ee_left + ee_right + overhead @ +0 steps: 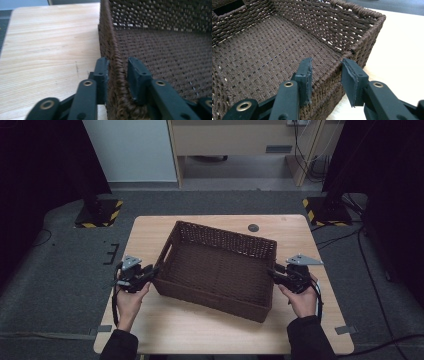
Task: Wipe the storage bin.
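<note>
Left claw point(117, 72) straddles basket point(175, 60) rim; high view hides gap.

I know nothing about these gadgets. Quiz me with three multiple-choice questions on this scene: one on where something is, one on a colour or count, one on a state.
1. Where does the left gripper meet the dark brown woven wicker basket?
A. Over a side wall's rim
B. Under its floor
C. At the far wall's top

2. What colour is the tabletop?
A. White
B. Light wood
C. Black

3. What is inside the basket?
A. Folded cloth
B. Fruit
C. Nothing

Answers:
1. A, since the left gripper view shows one jaw outside and one inside the rim.
2. B, since pale wood grain shows around the basket in the high view.
3. C, since the right gripper view and the high view show bare woven floor. The right gripper likewise straddles the opposite rim, its jaws apart from the weave.
</note>
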`<act>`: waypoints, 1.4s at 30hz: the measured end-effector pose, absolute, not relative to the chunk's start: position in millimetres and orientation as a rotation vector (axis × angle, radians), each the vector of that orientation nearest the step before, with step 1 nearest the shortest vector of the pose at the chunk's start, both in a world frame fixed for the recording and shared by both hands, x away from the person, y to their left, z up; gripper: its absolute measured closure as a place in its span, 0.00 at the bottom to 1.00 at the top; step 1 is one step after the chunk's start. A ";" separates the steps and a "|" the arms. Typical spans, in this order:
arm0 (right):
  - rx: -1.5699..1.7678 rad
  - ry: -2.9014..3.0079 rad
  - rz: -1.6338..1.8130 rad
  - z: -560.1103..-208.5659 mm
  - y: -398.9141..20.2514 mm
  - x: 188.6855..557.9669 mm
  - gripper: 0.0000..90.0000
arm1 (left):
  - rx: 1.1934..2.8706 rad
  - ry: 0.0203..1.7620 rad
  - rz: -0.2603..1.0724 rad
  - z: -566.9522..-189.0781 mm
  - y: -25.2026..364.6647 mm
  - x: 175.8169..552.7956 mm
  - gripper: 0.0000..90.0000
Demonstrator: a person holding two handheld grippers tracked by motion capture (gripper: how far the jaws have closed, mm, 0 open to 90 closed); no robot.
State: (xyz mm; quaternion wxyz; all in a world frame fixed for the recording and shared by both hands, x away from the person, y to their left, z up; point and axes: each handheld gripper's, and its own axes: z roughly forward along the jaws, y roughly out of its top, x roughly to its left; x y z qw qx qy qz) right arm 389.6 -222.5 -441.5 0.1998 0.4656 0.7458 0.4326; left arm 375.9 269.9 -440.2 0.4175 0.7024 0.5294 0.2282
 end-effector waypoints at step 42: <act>1.297 2.068 1.194 -443.3 -222.8 379.3 0.53 | 1.771 1.231 0.540 -430.6 247.9 346.9 0.57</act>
